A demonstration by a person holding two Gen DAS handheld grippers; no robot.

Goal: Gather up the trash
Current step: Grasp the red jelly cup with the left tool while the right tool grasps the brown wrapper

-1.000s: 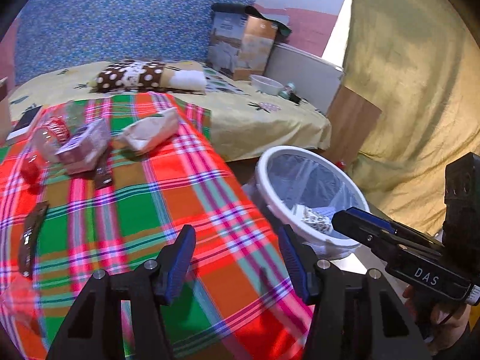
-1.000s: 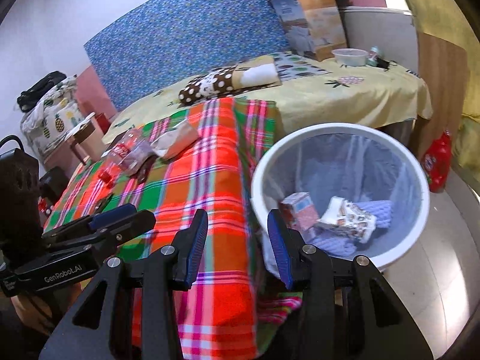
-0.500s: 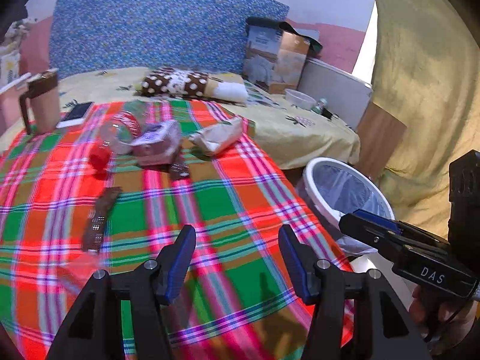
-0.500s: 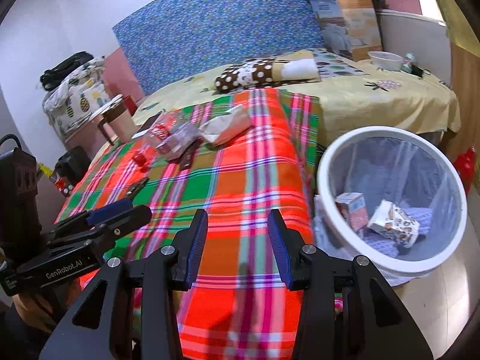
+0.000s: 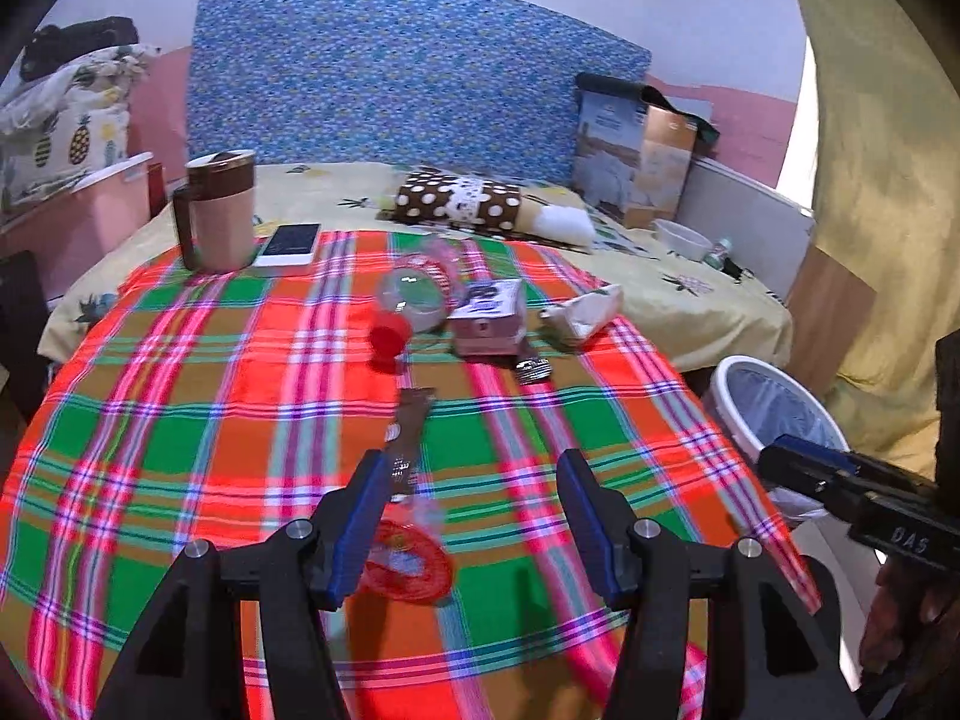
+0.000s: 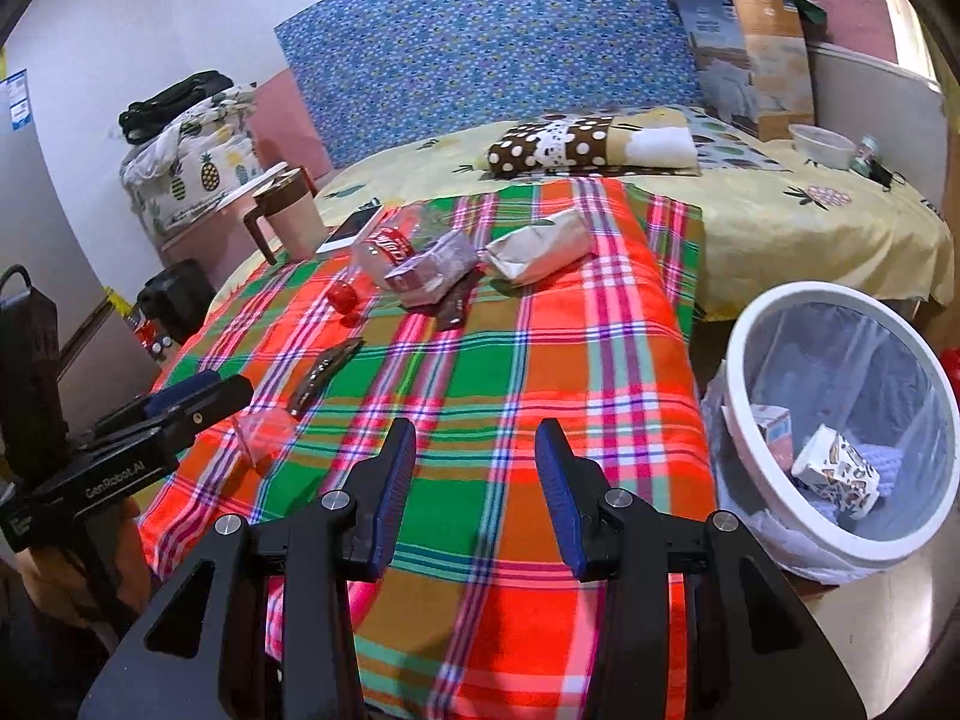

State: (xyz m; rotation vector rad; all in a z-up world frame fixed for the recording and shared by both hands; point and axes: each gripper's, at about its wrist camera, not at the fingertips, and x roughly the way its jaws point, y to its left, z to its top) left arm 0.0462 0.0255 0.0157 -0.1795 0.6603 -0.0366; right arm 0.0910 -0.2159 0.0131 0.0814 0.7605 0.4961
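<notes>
My left gripper (image 5: 468,474) is open and empty above the plaid cloth (image 5: 180,396), just over a clear red-printed plastic wrapper (image 5: 408,558) and a dark brown wrapper (image 5: 411,426). Further off lie a clear bottle (image 5: 414,294) with a red cap (image 5: 390,339), a pink carton (image 5: 489,318) and a crumpled white bag (image 5: 582,312). My right gripper (image 6: 474,444) is open and empty over the cloth's near edge. The white bin (image 6: 750,408), right of it, holds a carton (image 6: 774,432) and a patterned packet (image 6: 837,468). The bin also shows in the left wrist view (image 5: 729,378).
A brown-lidded mug (image 5: 219,210) and a phone (image 5: 288,243) stand at the cloth's far left. A polka-dot pillow (image 5: 462,201), a cardboard box (image 5: 636,156) and a white bowl (image 5: 681,237) lie on the yellow bedsheet behind. A small dark wrapper (image 5: 533,369) lies near the carton.
Both grippers swung left, away from the bin and over the plaid cloth. The left one now hangs above the wrappers. Both jaws stayed open.
</notes>
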